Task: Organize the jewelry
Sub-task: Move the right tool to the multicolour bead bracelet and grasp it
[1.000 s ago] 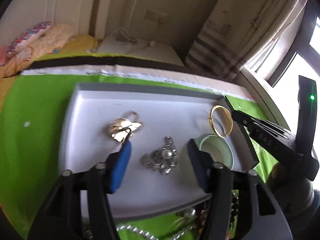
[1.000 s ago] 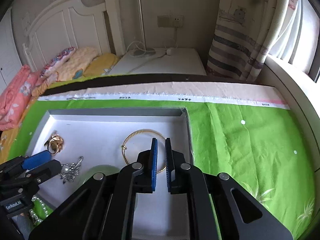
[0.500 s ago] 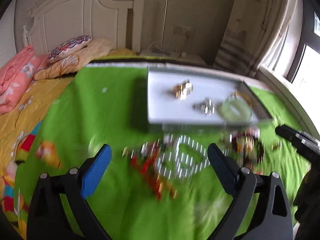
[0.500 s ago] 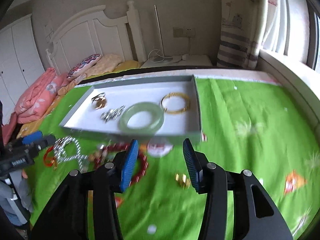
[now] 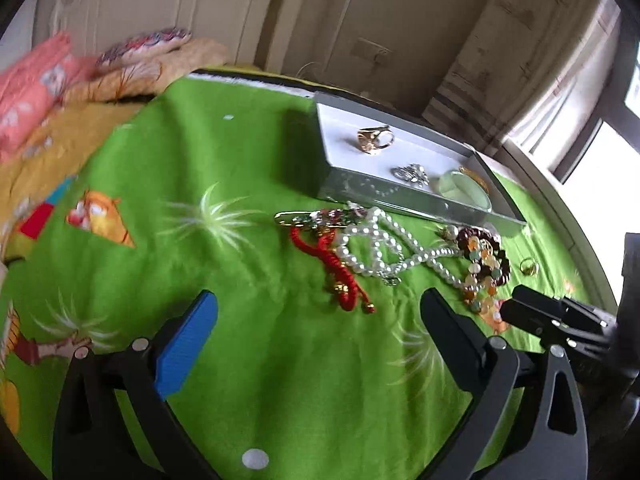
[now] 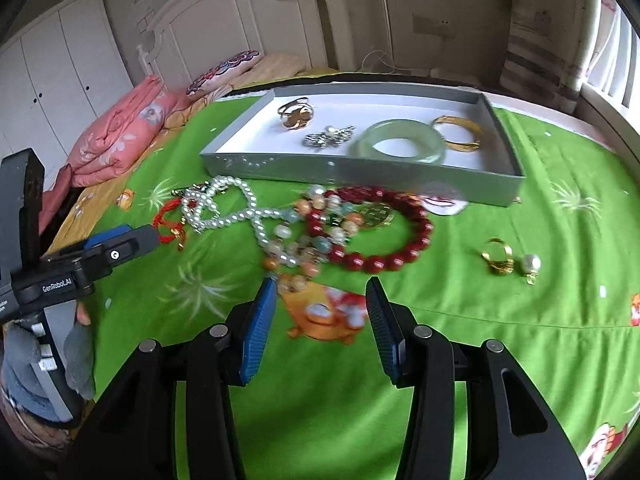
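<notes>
- Beyond both grippers, loose jewelry (image 6: 320,224) lies on the green blanket (image 6: 500,328), against the gray tray (image 6: 360,168).
- Left gripper (image 5: 320,320): jaws opening, nothing between, pearl necklace (image 5: 384,248) ahead.
- Right gripper (image 6: 320,304): jaws half spread, empty, red bead bracelet (image 6: 380,232) just ahead.

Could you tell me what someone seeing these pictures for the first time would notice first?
Most striking is the tangle of jewelry on the bright green bedspread: a dark red bead bracelet lying beside a looped pearl necklace. Just behind it sits a shallow grey tray already holding a pale green bangle and a gold bangle. Off to the right, apart from the pile, lies a gold ring.
</notes>
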The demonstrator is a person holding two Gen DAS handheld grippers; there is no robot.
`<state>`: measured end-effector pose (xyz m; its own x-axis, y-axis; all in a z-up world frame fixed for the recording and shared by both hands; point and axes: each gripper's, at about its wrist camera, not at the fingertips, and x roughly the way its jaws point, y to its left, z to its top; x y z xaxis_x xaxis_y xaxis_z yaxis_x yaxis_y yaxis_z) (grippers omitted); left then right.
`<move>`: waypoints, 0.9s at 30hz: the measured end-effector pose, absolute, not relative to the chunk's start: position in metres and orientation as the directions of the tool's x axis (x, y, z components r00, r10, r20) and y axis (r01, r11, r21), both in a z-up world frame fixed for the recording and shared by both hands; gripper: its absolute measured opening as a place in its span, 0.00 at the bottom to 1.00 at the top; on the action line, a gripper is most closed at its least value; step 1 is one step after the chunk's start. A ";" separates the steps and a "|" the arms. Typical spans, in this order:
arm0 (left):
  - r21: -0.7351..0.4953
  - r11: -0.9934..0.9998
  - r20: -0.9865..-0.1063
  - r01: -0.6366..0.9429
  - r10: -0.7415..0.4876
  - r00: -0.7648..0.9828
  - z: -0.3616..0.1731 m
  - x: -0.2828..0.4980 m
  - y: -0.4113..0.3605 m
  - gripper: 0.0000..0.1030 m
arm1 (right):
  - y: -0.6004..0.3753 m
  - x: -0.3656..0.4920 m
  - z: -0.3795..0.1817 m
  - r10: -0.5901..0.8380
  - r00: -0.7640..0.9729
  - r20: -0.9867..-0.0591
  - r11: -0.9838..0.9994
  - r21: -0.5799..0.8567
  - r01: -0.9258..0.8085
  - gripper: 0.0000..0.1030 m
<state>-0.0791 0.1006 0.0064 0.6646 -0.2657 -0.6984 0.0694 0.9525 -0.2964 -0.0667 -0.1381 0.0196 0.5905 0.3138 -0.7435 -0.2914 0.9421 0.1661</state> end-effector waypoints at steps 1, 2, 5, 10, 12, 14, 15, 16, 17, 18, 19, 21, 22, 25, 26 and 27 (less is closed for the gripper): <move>-0.304 0.950 -0.692 0.074 -0.274 0.668 0.007 -0.081 0.101 0.97 | -0.131 -0.067 0.022 0.316 0.596 -0.738 0.939 0.156 -0.305 0.44; -0.304 0.949 -0.687 0.082 -0.277 0.672 0.008 -0.081 0.101 0.97 | -0.127 -0.068 0.024 0.316 0.604 -0.731 0.938 0.144 -0.316 0.44; -0.297 0.949 -0.671 0.104 -0.285 0.684 0.010 -0.084 0.097 0.97 | -0.109 -0.068 0.031 0.306 0.626 -0.718 0.933 0.093 -0.349 0.43; -0.304 0.945 -0.647 0.118 -0.296 0.703 0.015 -0.088 0.097 0.97 | -0.103 -0.053 0.022 0.285 0.601 -0.747 0.938 0.089 -0.335 0.42; -0.306 0.944 -0.635 0.126 -0.301 0.712 0.016 -0.091 0.096 0.97 | -0.101 -0.048 0.023 0.288 0.603 -0.744 0.939 0.097 -0.329 0.39; -0.307 0.942 -0.626 0.133 -0.305 0.717 0.018 -0.092 0.096 0.97 | -0.098 -0.044 0.024 0.291 0.599 -0.746 0.939 0.102 -0.329 0.34; -0.307 0.942 -0.623 0.137 -0.308 0.719 0.018 -0.093 0.096 0.97 | -0.097 -0.042 0.024 0.286 0.599 -0.748 0.940 0.096 -0.328 0.34; -0.308 0.941 -0.621 0.139 -0.310 0.720 0.018 -0.093 0.096 0.97 | -0.093 -0.039 0.021 0.259 0.590 -0.765 0.945 0.073 -0.320 0.33; -0.310 0.940 -0.618 0.142 -0.313 0.721 0.019 -0.094 0.097 0.97 | -0.091 -0.036 0.019 0.244 0.582 -0.776 0.948 0.063 -0.313 0.32; -0.313 0.939 -0.614 0.143 -0.315 0.723 0.019 -0.095 0.097 0.97 | -0.088 -0.035 0.019 0.248 0.584 -0.773 0.947 0.066 -0.315 0.31; -0.315 0.938 -0.612 0.145 -0.317 0.725 0.019 -0.095 0.098 0.97 | -0.086 -0.033 0.018 0.252 0.573 -0.780 0.946 0.074 -0.316 0.31; -0.319 0.936 -0.605 0.147 -0.321 0.729 0.019 -0.096 0.098 0.97 | -0.078 -0.029 0.016 0.242 0.568 -0.786 0.944 0.056 -0.324 0.31; -0.321 0.936 -0.603 0.147 -0.321 0.730 0.019 -0.097 0.098 0.97 | -0.073 -0.027 0.014 0.232 0.566 -0.791 0.943 0.041 -0.329 0.30; -0.322 0.935 -0.602 0.148 -0.323 0.730 0.019 -0.097 0.098 0.97 | -0.069 -0.023 0.009 0.205 0.587 -0.783 0.948 0.010 -0.317 0.16; -0.324 0.934 -0.601 0.149 -0.325 0.730 0.019 -0.097 0.098 0.97 | -0.070 -0.023 0.009 0.203 0.591 -0.781 0.949 0.010 -0.314 0.10; -0.326 0.934 -0.601 0.148 -0.326 0.730 0.019 -0.097 0.098 0.98 | -0.072 -0.024 0.009 0.209 0.591 -0.779 0.949 0.017 -0.314 0.10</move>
<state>-0.0969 0.0980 0.0189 0.7300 -0.3257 -0.6009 0.1482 0.9337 -0.3260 -0.0240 -0.0724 0.0088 0.5906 0.2089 -0.7795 -0.3137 0.9494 0.0167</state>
